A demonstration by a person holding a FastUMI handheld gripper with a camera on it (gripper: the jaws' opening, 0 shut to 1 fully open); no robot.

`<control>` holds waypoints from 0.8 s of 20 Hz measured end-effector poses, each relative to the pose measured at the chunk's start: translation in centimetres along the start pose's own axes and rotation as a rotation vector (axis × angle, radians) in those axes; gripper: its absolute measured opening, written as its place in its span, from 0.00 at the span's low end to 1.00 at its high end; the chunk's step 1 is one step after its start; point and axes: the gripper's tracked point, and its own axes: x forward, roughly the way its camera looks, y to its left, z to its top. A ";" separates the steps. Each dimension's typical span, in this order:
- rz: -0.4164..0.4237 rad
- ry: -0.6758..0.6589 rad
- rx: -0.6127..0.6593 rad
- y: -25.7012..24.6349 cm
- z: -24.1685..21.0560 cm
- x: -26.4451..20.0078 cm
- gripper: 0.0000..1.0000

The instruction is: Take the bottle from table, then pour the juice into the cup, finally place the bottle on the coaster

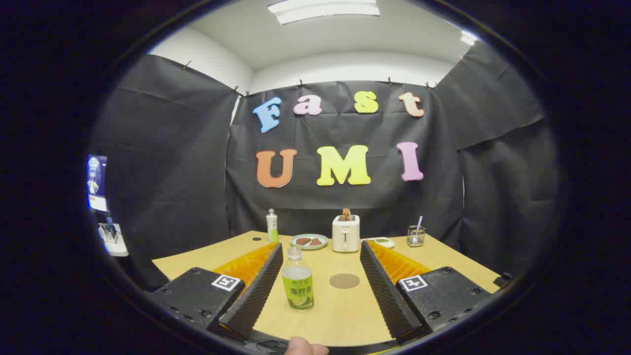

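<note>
A clear juice bottle point(297, 285) with a green label and pale cap stands upright on the wooden table point(443, 256). It is between my gripper's point(321, 246) two black ribbed fingers, close to the left finger point(261, 291) and touching neither. The gripper is open wide. A round brown coaster point(344, 280) lies flat on the table to the right of the bottle, also between the fingers. A small clear cup point(415, 237) with a straw-like stick in it stands at the far right of the table, beyond the right finger point(382, 291).
A white toaster point(345, 233) with a slice in it stands at the back centre. Left of it sit a plate point(309, 241) with brown pieces and a slim white-and-green bottle point(271, 226). A small white object point(380, 241) lies right of the toaster. A person's fingertip point(305, 348) shows behind the gripper.
</note>
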 end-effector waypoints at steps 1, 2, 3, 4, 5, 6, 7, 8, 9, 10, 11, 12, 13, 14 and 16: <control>-0.005 0.001 -0.006 0.1 -0.1 0.0 1.00; -0.009 0.007 -0.013 0.1 -0.5 0.2 1.00; -0.008 0.016 -0.020 0.2 -0.8 0.3 1.00; -0.008 0.020 -0.025 0.4 -0.9 0.3 1.00; -0.011 0.021 -0.026 0.4 -0.9 0.4 1.00; -0.011 0.024 -0.024 0.4 -1.0 0.6 1.00; -0.013 0.026 -0.024 0.4 -1.1 0.7 1.00; -0.012 0.025 -0.026 0.4 -1.1 0.7 1.00; -0.013 0.022 -0.028 0.5 -1.0 0.8 1.00; -0.015 0.022 -0.028 0.4 -1.2 0.9 1.00; -0.017 0.023 -0.026 0.3 -1.3 0.9 1.00; -0.015 0.024 -0.021 0.4 -1.4 0.8 1.00; -0.010 0.024 -0.016 0.7 -1.4 0.8 1.00; -0.008 0.024 -0.012 0.8 -1.5 0.7 1.00; -0.010 0.027 -0.014 0.8 -1.6 0.8 1.00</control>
